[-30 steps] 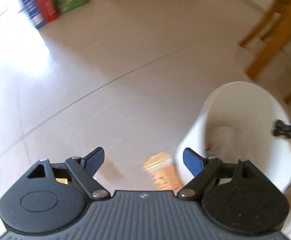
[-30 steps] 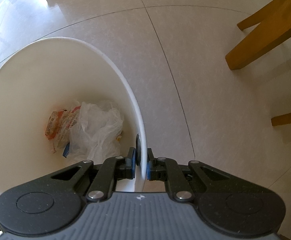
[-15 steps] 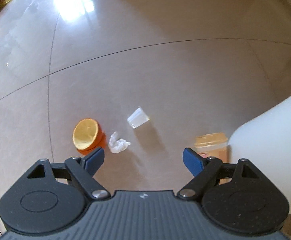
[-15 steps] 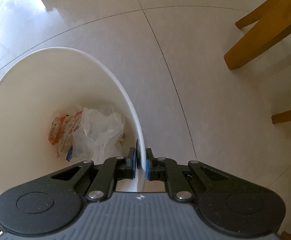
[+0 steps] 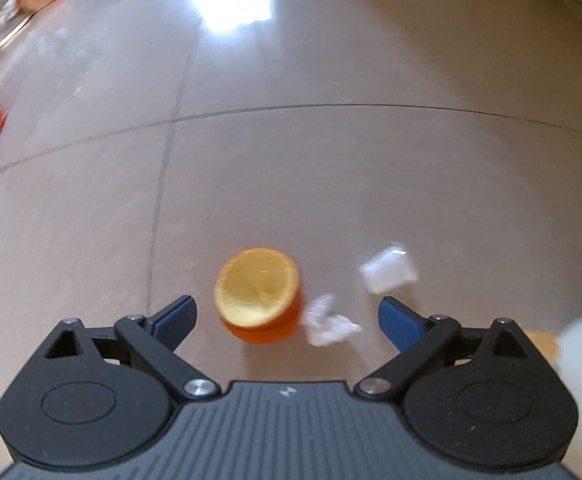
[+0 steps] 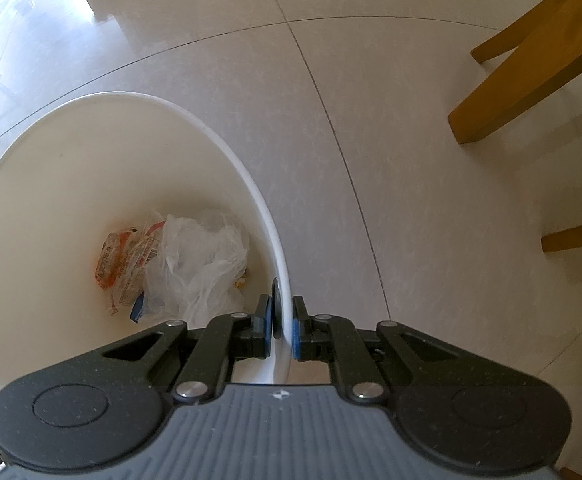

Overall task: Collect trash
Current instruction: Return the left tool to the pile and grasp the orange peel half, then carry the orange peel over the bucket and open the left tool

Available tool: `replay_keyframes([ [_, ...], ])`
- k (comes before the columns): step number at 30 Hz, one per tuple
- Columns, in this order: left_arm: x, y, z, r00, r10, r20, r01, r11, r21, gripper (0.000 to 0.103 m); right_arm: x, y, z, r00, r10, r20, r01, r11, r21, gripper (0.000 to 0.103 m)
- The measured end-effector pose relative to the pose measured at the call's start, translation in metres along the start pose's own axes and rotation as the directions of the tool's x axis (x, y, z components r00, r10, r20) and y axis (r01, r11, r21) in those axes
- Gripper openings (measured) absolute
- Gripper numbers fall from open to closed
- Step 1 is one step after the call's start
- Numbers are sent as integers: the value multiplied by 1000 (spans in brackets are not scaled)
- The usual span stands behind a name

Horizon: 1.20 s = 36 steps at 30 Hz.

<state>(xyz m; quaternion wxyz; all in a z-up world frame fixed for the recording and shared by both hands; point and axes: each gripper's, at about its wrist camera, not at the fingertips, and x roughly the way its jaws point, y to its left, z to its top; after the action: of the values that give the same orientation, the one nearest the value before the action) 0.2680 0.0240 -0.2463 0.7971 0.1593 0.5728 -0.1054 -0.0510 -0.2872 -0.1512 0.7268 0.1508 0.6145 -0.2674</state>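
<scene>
Right gripper (image 6: pixel 282 332) pinched on the rim of the round white plastic bin (image 6: pixel 247 176), to keep it close for trash. Left gripper (image 5: pixel 287 312) wide open above the orange half (image 5: pixel 258 292) on the shiny tiled floor (image 5: pixel 331 168), ready to grab. Crumpled white paper scrap (image 5: pixel 327 322) just beside.

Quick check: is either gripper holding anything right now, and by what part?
The right gripper is shut on the white bin, pinching its rim. The left gripper is open and empty, above the orange half.

Spread left tongs (image 5: pixel 287 318) hover over an orange half (image 5: pixel 258 293).
</scene>
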Motion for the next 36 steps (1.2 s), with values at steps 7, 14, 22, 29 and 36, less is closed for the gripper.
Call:
replay_keyframes([
  [7,50,27,2,997,-45,-59,35,986,-164,97,0,0,1,1000,2,-1,-2,1000,-3,11],
  [14,81,27,10,995,-44,-89,23,975,-223,97,0,-1,1,1000,1,-5,-1,1000,2,11],
  [22,92,22,10,996,21,-84,-37,980,-193,82,0,0,1,1000,4,-6,-4,1000,0,11],
  [29,91,21,6,997,8,-79,-23,980,-199,74,0,0,1,1000,0,-5,0,1000,-2,12],
  [36,76,21,5,995,35,-89,-49,987,-151,70,1,0,1,1000,-2,-3,2,1000,-5,12],
])
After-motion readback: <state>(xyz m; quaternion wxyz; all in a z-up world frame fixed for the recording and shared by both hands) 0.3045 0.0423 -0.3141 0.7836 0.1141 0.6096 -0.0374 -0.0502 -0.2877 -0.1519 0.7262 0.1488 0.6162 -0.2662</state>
